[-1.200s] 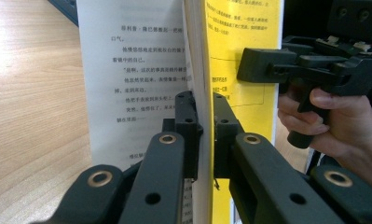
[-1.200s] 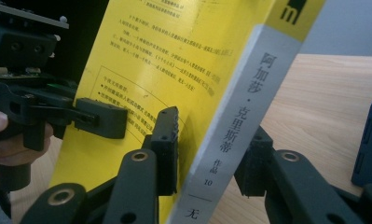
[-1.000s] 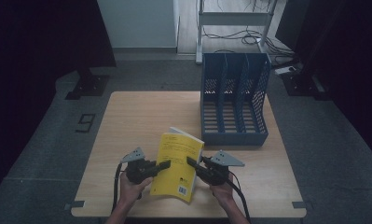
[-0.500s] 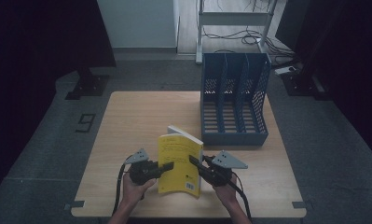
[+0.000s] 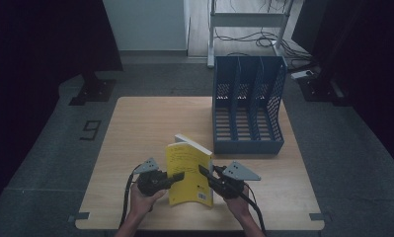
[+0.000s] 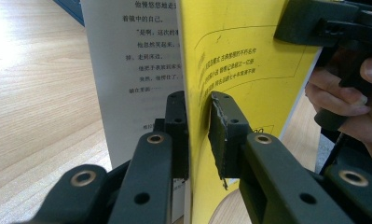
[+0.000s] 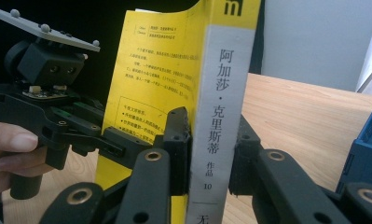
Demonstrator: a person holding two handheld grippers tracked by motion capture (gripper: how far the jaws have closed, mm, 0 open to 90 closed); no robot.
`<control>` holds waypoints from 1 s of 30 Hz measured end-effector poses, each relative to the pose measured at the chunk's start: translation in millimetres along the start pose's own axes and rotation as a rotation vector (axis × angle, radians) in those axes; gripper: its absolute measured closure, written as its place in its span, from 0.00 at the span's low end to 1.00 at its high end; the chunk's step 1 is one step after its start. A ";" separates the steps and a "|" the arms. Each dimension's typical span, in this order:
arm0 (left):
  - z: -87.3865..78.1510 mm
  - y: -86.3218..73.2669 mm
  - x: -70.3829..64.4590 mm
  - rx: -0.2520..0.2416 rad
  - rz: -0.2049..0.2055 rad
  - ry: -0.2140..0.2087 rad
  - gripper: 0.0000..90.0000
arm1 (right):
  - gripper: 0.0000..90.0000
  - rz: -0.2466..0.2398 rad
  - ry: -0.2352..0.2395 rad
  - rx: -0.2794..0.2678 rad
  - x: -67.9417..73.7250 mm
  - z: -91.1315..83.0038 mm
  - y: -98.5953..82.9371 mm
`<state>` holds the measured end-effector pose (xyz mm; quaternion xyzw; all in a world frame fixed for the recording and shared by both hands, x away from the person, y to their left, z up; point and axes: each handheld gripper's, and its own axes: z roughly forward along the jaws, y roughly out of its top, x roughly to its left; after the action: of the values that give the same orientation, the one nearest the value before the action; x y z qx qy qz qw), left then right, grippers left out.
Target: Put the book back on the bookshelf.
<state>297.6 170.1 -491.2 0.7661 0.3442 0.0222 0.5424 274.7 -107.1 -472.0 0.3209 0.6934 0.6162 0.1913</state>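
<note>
A yellow paperback book (image 5: 189, 170) stands upright near the table's front edge, held between both grippers. My left gripper (image 5: 177, 176) comes in from the left and is shut on the edge of the yellow cover (image 6: 249, 56); its jaws (image 6: 198, 130) pinch the cover alone, and a white printed page (image 6: 132, 70) hangs loose behind it. My right gripper (image 5: 204, 172) is shut on the book's white spine (image 7: 221, 84), one jaw on each side (image 7: 210, 140). The left gripper (image 7: 113, 140) shows beyond the cover in the right gripper view.
A blue three-slot file rack (image 5: 249, 106) stands at the back right of the wooden table (image 5: 145, 123), its slots open toward the book; its corner (image 7: 368, 144) shows in the right gripper view. A desk frame and cables lie on the floor beyond.
The book has tipped from a leftward lean to nearly upright, still held by both grippers. Both hands have shifted only slightly.
</note>
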 end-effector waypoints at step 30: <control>-0.6 1.8 -6.1 -0.001 0.029 -0.002 0.87 | 0.80 -0.114 -0.007 0.004 9.5 -8.7 8.7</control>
<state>293.6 166.9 -487.4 0.7708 0.3324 0.0294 0.5427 263.9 -106.7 -460.9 0.2835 0.7111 0.6016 0.2279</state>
